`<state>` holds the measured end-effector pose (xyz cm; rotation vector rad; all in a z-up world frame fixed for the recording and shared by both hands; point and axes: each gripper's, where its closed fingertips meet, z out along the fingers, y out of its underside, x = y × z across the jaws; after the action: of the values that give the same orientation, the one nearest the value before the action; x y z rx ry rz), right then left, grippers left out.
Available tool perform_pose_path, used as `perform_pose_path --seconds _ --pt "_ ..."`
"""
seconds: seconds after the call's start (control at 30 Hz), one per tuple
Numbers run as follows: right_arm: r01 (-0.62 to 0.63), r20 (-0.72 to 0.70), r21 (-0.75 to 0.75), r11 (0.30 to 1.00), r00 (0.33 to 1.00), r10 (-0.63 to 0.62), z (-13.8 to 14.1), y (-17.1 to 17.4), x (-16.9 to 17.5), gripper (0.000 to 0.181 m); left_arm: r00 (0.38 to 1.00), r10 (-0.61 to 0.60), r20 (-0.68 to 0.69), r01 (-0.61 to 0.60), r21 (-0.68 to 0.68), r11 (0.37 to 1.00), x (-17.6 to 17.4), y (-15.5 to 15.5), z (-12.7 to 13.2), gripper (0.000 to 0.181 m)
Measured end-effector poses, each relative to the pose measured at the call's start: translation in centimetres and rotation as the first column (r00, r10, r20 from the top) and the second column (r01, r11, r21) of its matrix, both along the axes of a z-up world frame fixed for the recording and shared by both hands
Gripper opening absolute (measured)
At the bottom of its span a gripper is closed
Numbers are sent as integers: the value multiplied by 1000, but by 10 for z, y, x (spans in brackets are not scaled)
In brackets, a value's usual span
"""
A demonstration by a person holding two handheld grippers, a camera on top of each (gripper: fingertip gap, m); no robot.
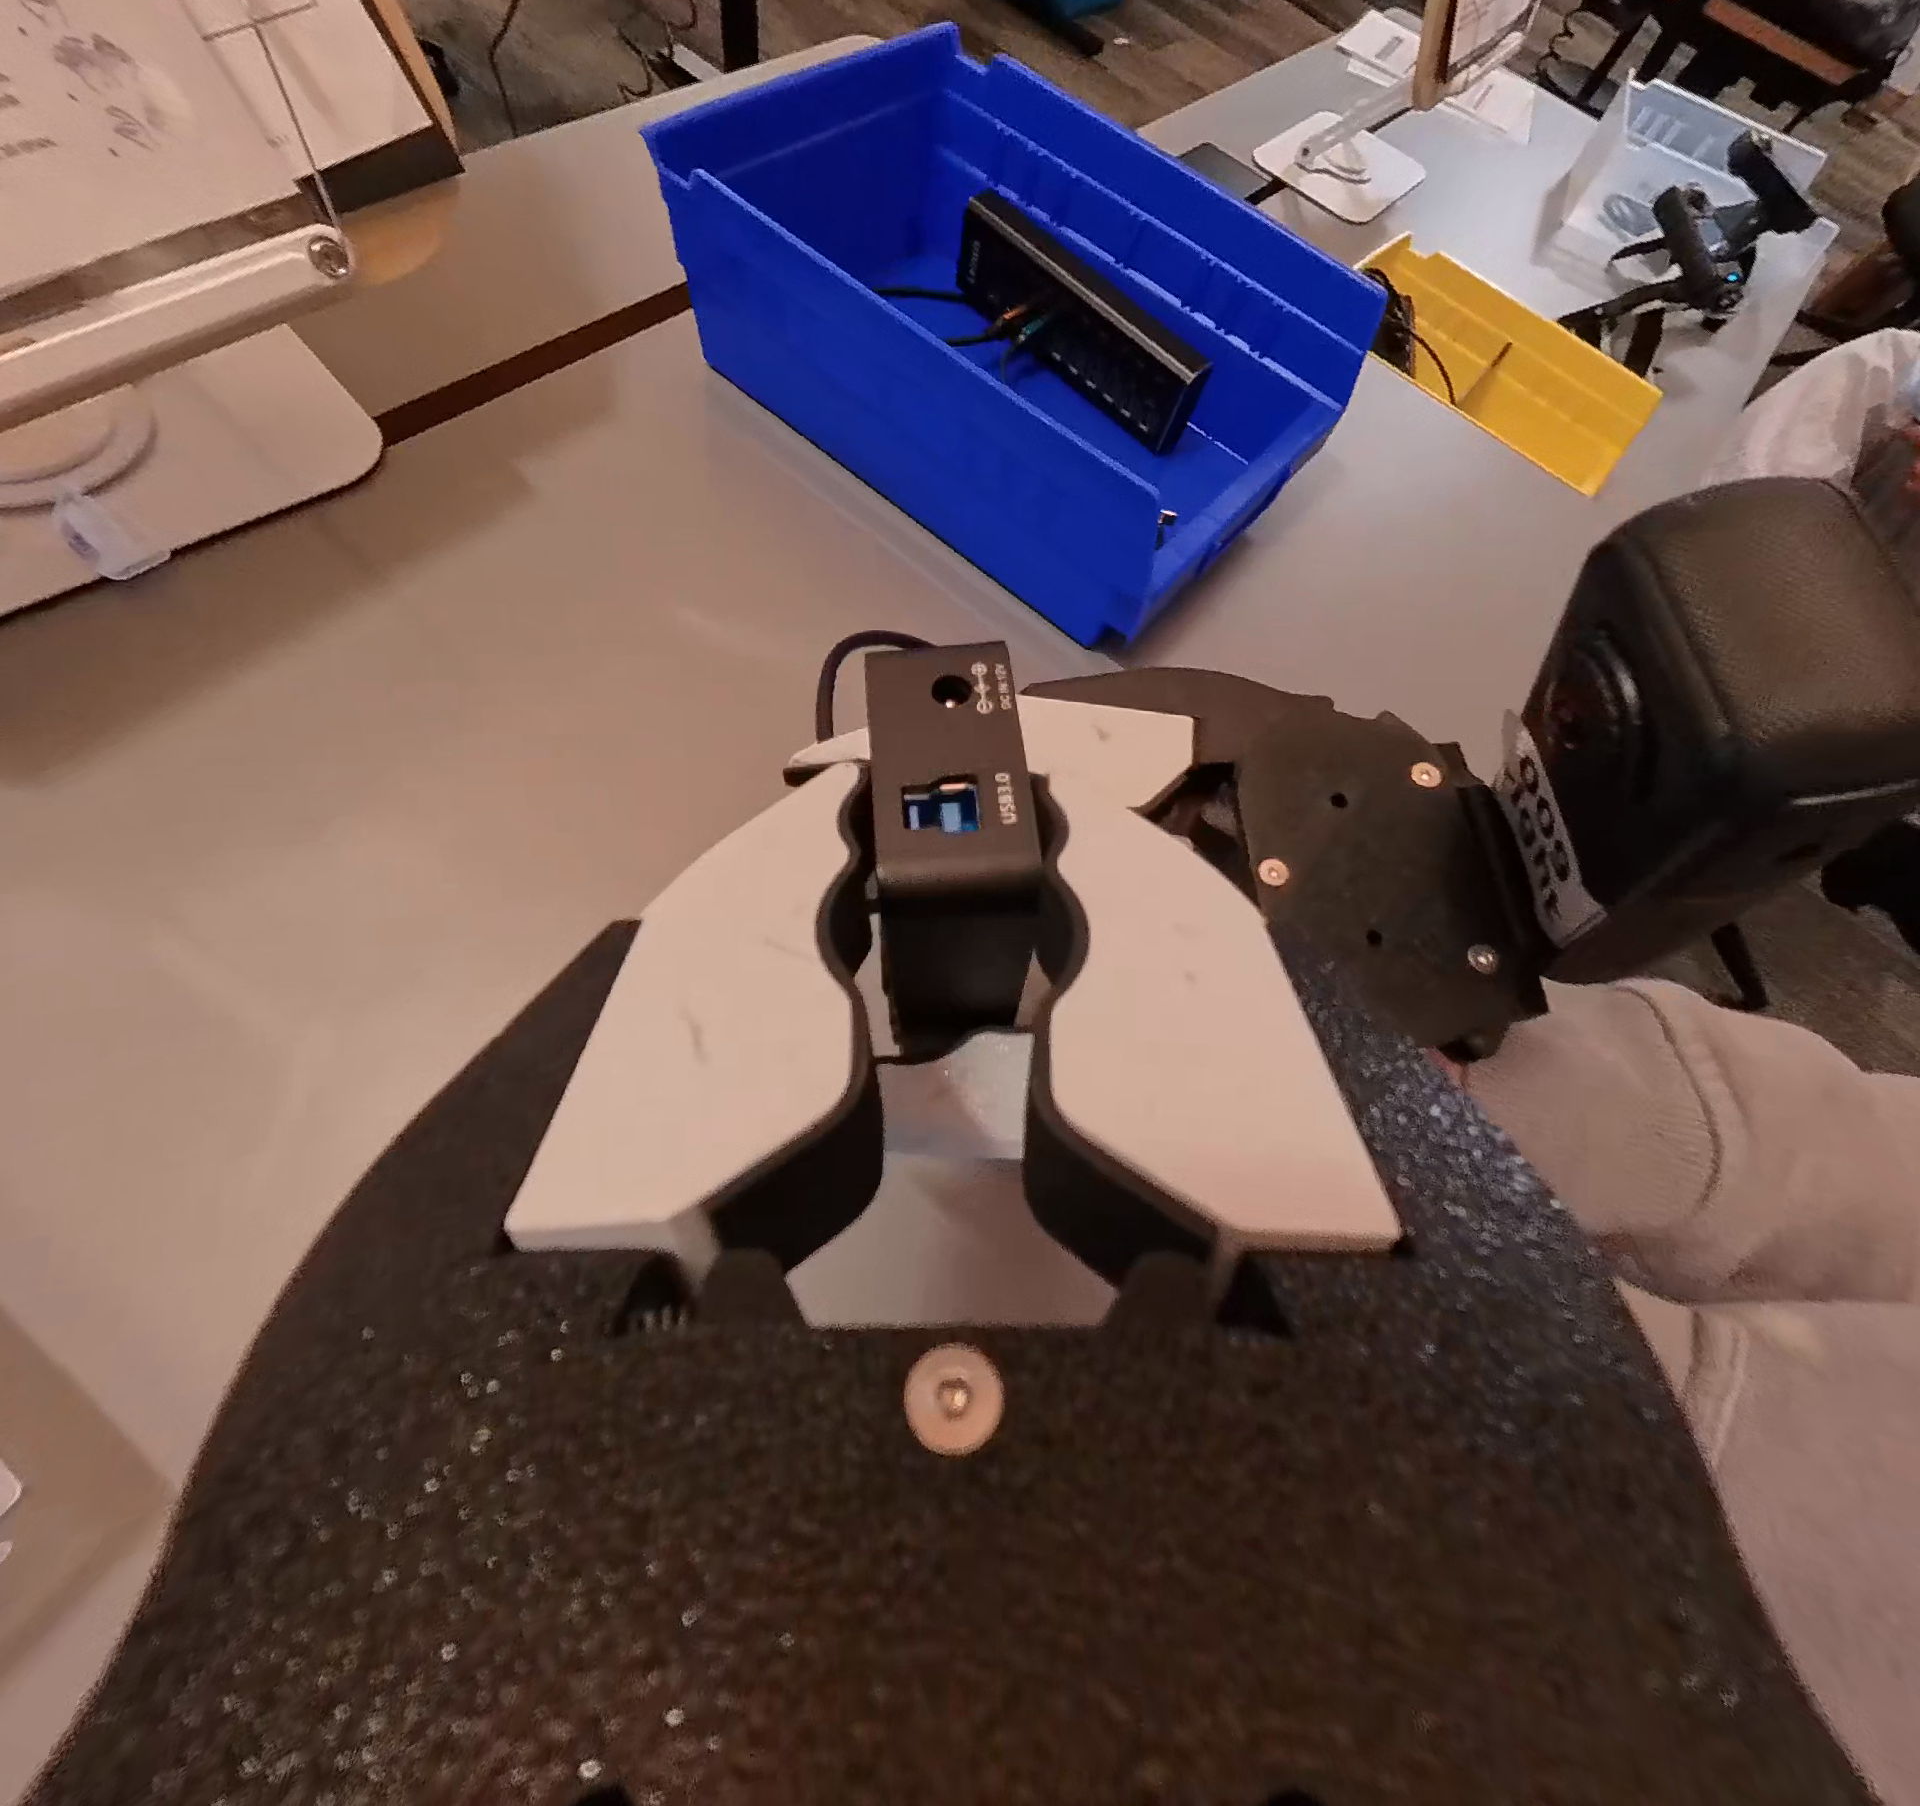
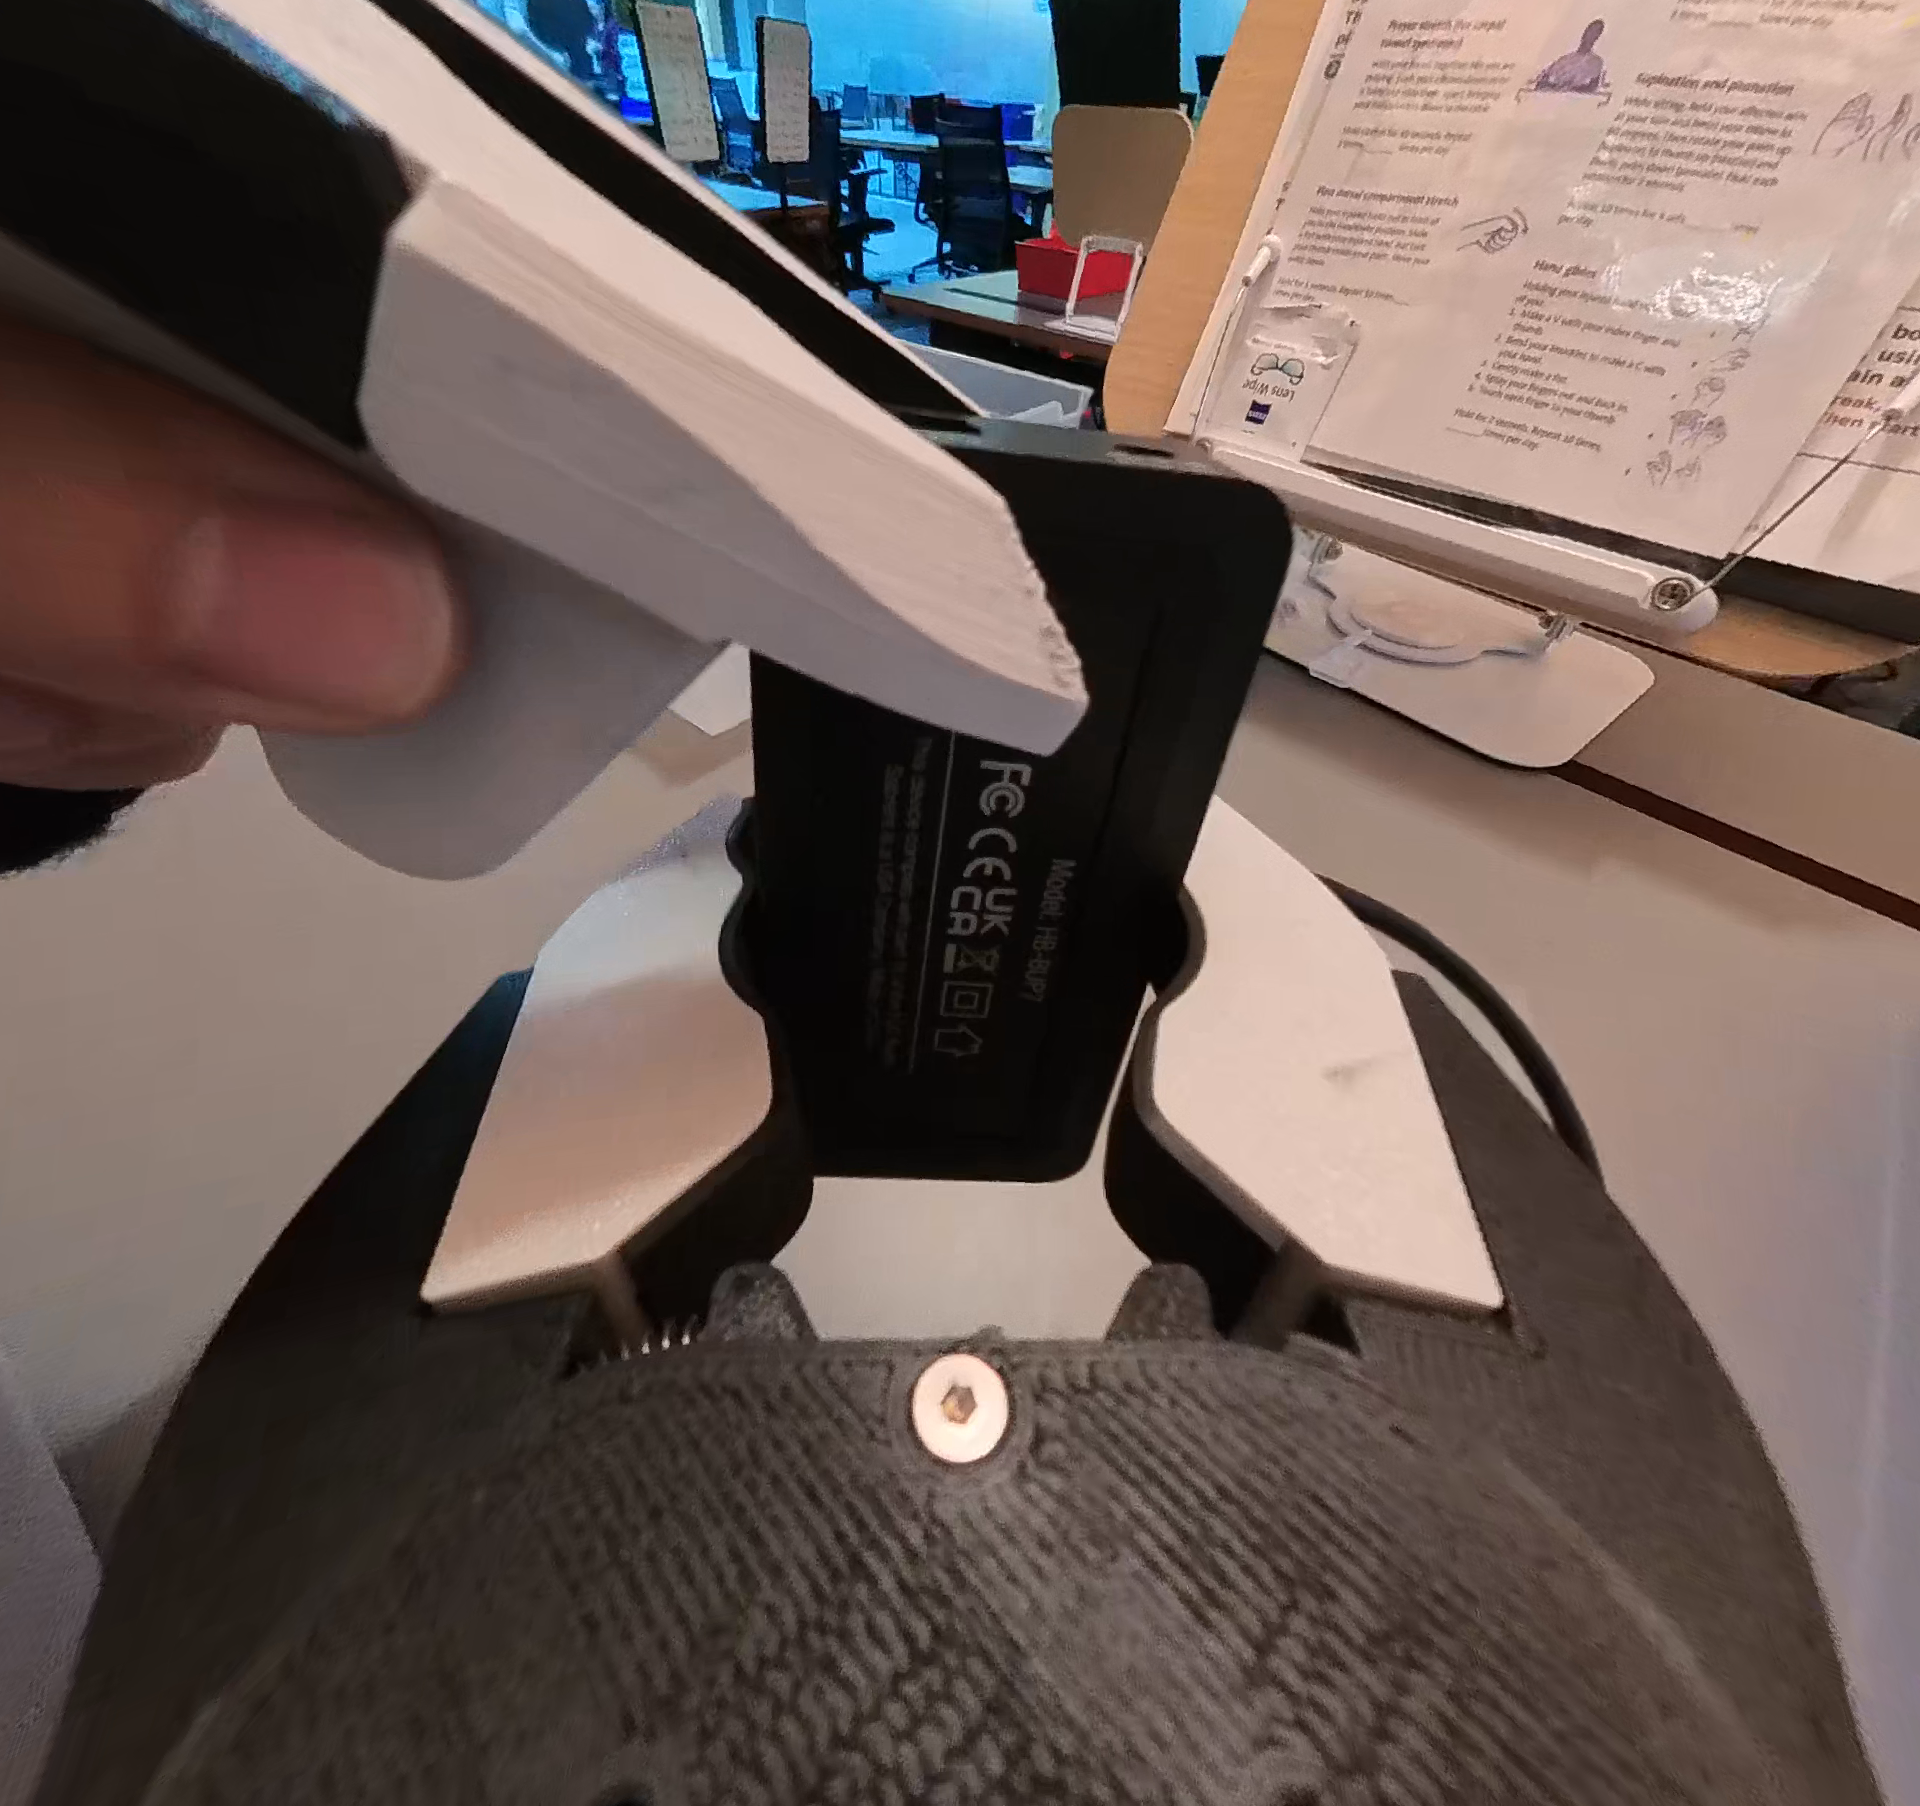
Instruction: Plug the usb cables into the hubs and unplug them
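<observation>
A black USB hub (image 1: 951, 800) is held above the grey table (image 1: 468, 717). Its end face, with a blue port and a round socket, points at the left wrist camera. My left gripper (image 1: 951, 821) is shut on its two side faces. My right gripper (image 2: 966, 883) is shut on the same hub (image 2: 966, 977), whose marked underside faces that camera. The right gripper's fingers (image 1: 1112, 754) reach in from the right. One of the left gripper's white fingers (image 2: 675, 468) crosses over the hub. A dark cable (image 1: 831, 686) loops from the hub's far end.
A blue bin (image 1: 935, 468) behind holds a second black hub (image 1: 1091, 312) with thin cables plugged in. A yellow bin (image 1: 1507, 374) lies to its right. A document stand (image 1: 156, 146) with printed sheets stands at the left. A person's sleeve (image 1: 1662, 1185) is at the right.
</observation>
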<state>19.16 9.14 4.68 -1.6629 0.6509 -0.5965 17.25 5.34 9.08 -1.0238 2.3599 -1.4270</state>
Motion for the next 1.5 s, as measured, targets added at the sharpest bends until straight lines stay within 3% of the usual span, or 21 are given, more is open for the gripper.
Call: perform_pose_path --seconds 0.2,0.3,0.4,0.53,0.6,0.7,0.87,1.03,1.1,1.17,1.23,1.3,1.37,1.47,1.5 --pt "-85 3 143 986 996 86 12 -3 -5 72 995 -103 -7 101 -118 988 -14 -4 20 43" --pt "-100 -2 199 975 995 103 17 -15 -4 72 997 -64 39 70 -182 981 -4 25 46 51" --pt "-153 41 263 952 988 148 30 -29 -10 71 992 76 105 -69 -66 995 32 99 54 51" --pt "-199 78 312 929 980 184 42 -49 -16 72 965 235 118 -259 267 928 84 225 22 48" --pt "-202 107 316 927 978 177 45 -58 -17 72 945 324 44 -318 351 881 102 275 -1 47" --pt "-235 118 300 925 971 209 44 -61 -20 72 895 409 -179 -289 467 836 112 321 -50 43" --pt "-277 131 271 922 959 250 40 -51 -25 73 828 461 -319 -98 727 680 117 363 -121 42" --pt "-309 106 234 922 951 292 29 -42 -30 73 821 465 -329 130 903 410 114 389 -162 44" --pt "-287 94 236 928 958 272 25 -42 -28 73 818 489 -302 190 945 266 114 408 -168 45" --pt "-301 93 254 919 954 286 25 -41 -31 73 826 495 -270 208 962 178 117 420 -169 34" --pt "-298 107 260 918 954 280 26 -42 -32 73 816 500 -288 228 957 180 116 423 -171 25" --pt "-289 104 260 921 957 271 25 -45 -30 73 791 515 -331 243 942 231 113 422 -175 8" --pt "-289 102 275 917 957 271 26 -48 -29 73 787 509 -348 239 933 268 113 421 -175 6" --pt "-290 120 306 907 957 265 33 -53 -29 72 787 477 -391 192 890 414 112 406 -173 3" --pt "-292 121 306 906 956 267 33 -54 -29 72 797 466 -384 173 885 433 112 403 -168 2"
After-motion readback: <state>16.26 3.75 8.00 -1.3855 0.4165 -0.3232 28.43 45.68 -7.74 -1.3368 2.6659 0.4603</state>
